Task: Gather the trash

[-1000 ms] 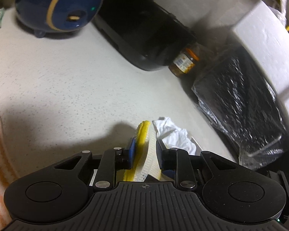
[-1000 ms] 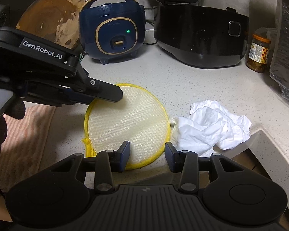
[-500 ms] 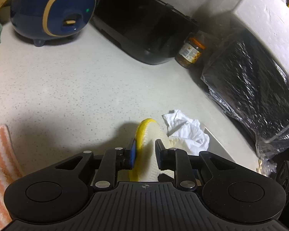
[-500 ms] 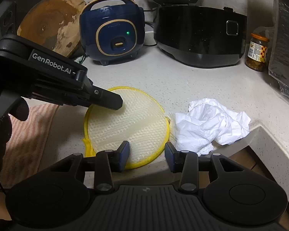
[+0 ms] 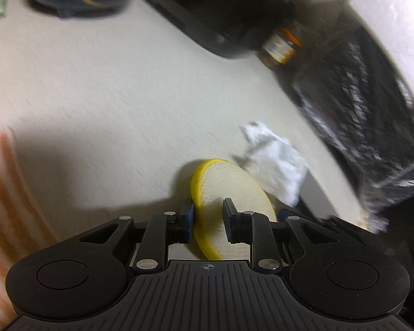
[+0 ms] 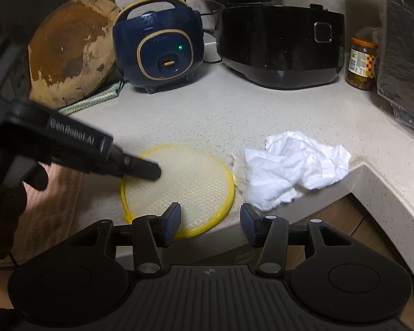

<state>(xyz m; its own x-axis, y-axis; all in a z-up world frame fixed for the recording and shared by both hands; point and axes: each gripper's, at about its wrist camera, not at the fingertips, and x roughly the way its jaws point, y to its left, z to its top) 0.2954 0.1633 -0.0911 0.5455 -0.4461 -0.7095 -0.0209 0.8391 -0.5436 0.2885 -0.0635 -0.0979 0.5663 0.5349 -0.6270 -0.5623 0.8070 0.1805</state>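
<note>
On my speckled pale countertop (image 6: 234,115): one round cream mesh pad with a yellow rim (image 6: 179,182) near the front edge, and just beside it on its right one crumpled white paper napkin (image 6: 295,171), with a navy blue rice cooker (image 6: 160,47), a black glossy cooker (image 6: 278,44), a labelled glass jar (image 6: 363,62) and a worn round wooden board (image 6: 71,49) ranged along the back. My left gripper (image 5: 208,215) straddles the pad's rim, fingers narrow on either side of it, though blur keeps me from telling whether they actually pinch it. My right gripper (image 6: 209,220) hangs at the counter's front edge with its fingers spread wide, nothing between them.
</note>
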